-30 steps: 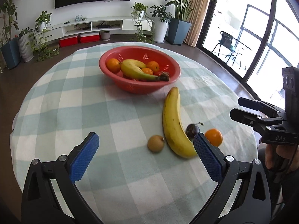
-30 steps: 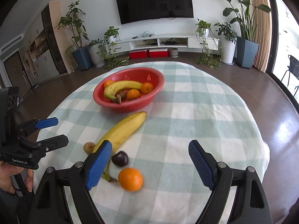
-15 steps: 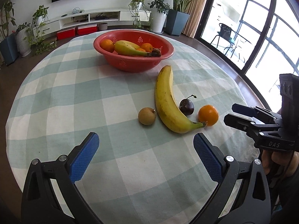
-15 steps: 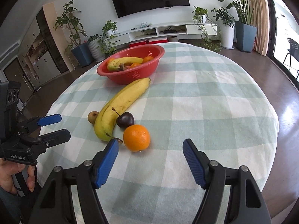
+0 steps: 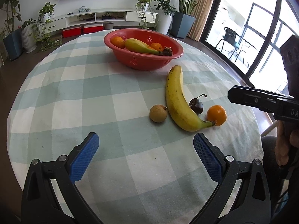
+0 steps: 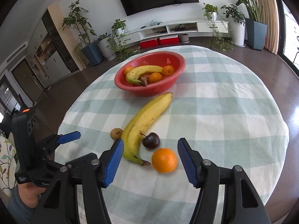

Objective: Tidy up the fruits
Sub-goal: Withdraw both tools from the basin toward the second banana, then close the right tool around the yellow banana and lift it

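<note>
Checked tablecloth (image 6: 214,112), orange (image 6: 164,160) between closing right gripper (image 6: 150,155)

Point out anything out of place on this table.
Four fruits lie loose on the checked cloth instead of in the red bowl: a banana, an orange, a dark cherry and a small brown fruit.

The right gripper (image 6: 150,154) hangs over the near edge of the bench (image 6: 233,115), its jaws closing, an orange (image 6: 164,160) between them and touching neither. Just beyond lie a dark cherry (image 6: 151,140), a long banana (image 6: 145,123) and a small brown fruit (image 6: 115,133). Toward the far edge stands a red bowl (image 6: 158,91) of fruit. The left gripper (image 6: 69,137) shows at the left
</note>
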`<state>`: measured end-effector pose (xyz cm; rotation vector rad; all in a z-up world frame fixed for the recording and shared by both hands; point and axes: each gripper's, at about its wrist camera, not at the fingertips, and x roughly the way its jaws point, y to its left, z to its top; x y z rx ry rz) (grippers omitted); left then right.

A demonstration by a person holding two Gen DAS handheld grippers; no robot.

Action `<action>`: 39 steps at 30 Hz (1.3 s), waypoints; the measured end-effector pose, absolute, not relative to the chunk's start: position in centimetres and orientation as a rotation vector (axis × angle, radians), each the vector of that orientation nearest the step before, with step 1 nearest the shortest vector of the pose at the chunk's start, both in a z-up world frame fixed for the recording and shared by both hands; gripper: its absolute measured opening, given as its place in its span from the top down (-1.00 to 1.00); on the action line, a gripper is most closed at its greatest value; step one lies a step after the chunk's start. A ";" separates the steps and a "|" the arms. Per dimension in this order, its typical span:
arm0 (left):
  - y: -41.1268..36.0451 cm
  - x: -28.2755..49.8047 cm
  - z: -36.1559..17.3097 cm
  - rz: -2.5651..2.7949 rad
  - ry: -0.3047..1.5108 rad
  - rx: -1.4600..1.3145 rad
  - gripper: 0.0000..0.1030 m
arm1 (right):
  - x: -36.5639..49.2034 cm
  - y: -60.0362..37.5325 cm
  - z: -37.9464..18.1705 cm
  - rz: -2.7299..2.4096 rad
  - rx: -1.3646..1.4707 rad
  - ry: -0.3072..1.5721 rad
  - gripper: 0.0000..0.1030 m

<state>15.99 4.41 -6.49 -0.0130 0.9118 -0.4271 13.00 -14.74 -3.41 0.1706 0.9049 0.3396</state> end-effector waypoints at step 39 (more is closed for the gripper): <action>9.1 14.7 -7.2 -0.386 0.803 -0.133 -0.99 | 24.3 -6.2 -9.8 0.161 -0.056 1.355 0.01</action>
